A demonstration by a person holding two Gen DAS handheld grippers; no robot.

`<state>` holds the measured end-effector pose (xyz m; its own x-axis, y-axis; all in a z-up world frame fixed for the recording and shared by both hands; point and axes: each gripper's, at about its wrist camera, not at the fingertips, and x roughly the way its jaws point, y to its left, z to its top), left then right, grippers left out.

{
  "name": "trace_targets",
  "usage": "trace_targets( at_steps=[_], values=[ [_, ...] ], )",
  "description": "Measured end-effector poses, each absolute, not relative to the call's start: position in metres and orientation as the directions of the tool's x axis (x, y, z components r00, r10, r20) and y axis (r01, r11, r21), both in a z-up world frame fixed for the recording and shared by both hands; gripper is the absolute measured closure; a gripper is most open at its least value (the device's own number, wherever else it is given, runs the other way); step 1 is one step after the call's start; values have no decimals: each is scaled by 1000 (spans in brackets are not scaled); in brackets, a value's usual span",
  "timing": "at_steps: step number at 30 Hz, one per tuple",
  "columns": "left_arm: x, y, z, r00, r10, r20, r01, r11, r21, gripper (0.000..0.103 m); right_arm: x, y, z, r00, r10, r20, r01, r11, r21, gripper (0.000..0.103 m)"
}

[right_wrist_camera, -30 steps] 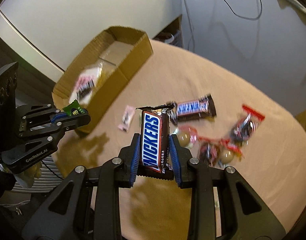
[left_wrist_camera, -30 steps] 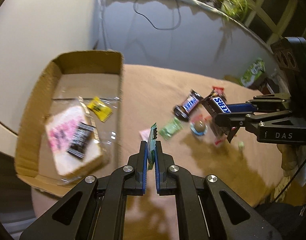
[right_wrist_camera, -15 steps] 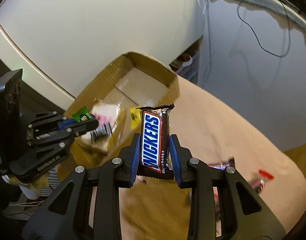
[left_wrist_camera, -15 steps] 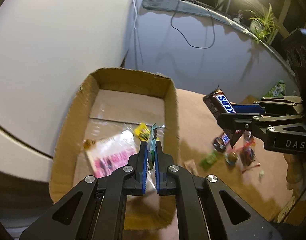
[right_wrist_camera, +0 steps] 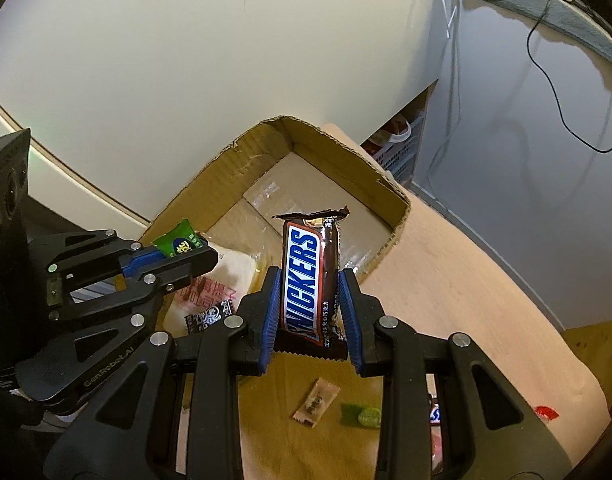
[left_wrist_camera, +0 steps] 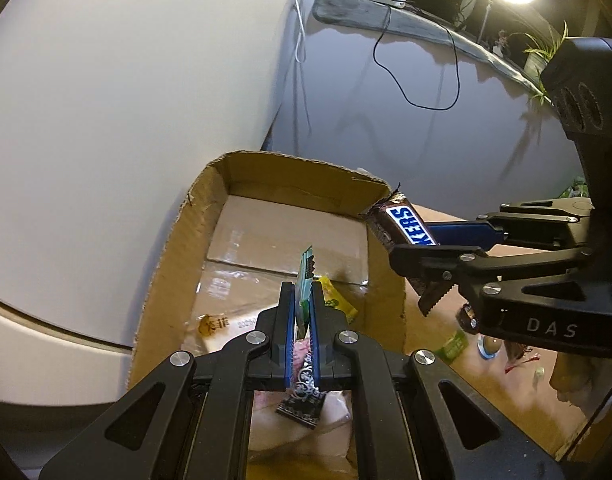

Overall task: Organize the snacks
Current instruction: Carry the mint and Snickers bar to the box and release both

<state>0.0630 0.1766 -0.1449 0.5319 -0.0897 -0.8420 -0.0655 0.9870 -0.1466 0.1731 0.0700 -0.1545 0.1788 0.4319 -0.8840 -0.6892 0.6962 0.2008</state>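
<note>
My left gripper (left_wrist_camera: 302, 294) is shut on a thin green sachet (left_wrist_camera: 305, 276) that stands on edge over the open cardboard box (left_wrist_camera: 174, 248). In the box lie a yellow candy (left_wrist_camera: 339, 301), a pink-and-white packet (right_wrist_camera: 222, 276) and a small black packet (left_wrist_camera: 302, 400). My right gripper (right_wrist_camera: 308, 280) is shut on a brown Snickers bar (right_wrist_camera: 306, 276), upright over the box's near right wall (right_wrist_camera: 386, 248). The right wrist view shows the left gripper (right_wrist_camera: 190, 250) with its green sachet (right_wrist_camera: 178, 242) above the box's left side.
On the tan tablecloth (right_wrist_camera: 466, 300) lie a beige sachet (right_wrist_camera: 316, 400), a green candy (right_wrist_camera: 364, 416), another Snickers (right_wrist_camera: 434, 414) and a red wrapper (right_wrist_camera: 546, 412). A white wall (left_wrist_camera: 146, 80) stands behind the box. A grey cabinet (left_wrist_camera: 426, 140) with hanging cables is at the right.
Both grippers have swung left from over the table's loose snacks to the box, each keeping its snack. The box now fills the middle of both views.
</note>
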Motion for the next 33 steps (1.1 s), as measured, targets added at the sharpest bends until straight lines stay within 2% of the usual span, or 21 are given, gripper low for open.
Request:
trace_targets(
  at_steps=[9, 15, 17, 18, 20, 22, 23, 28, 29, 31, 33],
  values=[
    [65, 180, -147, 525, -73, -848, -77, 988, -133, 97, 178, 79, -162, 157, 437, -885, -700, 682, 213, 73],
    [66, 181, -145, 526, -62, -848, -77, 990, -121, 91, 176, 80, -161, 166, 439, -883, -707, 677, 204, 73],
    [66, 181, -144, 527, -58, -848, -78, 990, -116, 84, 176, 80, -159, 168, 439, -883, -707, 678, 203, 73],
    [65, 182, -144, 528, -57, -847, -79, 990, -115, 84, 176, 80, -159, 171, 437, -883, -707, 679, 198, 73],
    [64, 182, -143, 530, -51, -847, -81, 991, -111, 84, 176, 81, -157, 179, 431, -885, -706, 682, 189, 69],
    [62, 181, -141, 532, -45, -845, -81, 991, -104, 84, 175, 78, -155, 192, 428, -883, -703, 687, 180, 55],
    [61, 180, -140, 534, -42, -845, -81, 992, -100, 84, 175, 76, -154, 198, 429, -882, -702, 690, 178, 52],
    [56, 172, -131, 550, -46, -834, -69, 992, -101, 80, 172, 61, -145, 222, 429, -876, -690, 704, 170, 49],
    [55, 168, -128, 555, -51, -830, -62, 993, -102, 79, 171, 57, -143, 227, 428, -875, -687, 707, 168, 46],
    [53, 161, -124, 563, -61, -824, -44, 994, -104, 75, 169, 45, -138, 242, 428, -871, -678, 717, 164, 36],
    [52, 153, -121, 569, -84, -818, -21, 993, -116, 74, 167, 31, -133, 262, 426, -866, -666, 729, 157, 36]
  ],
)
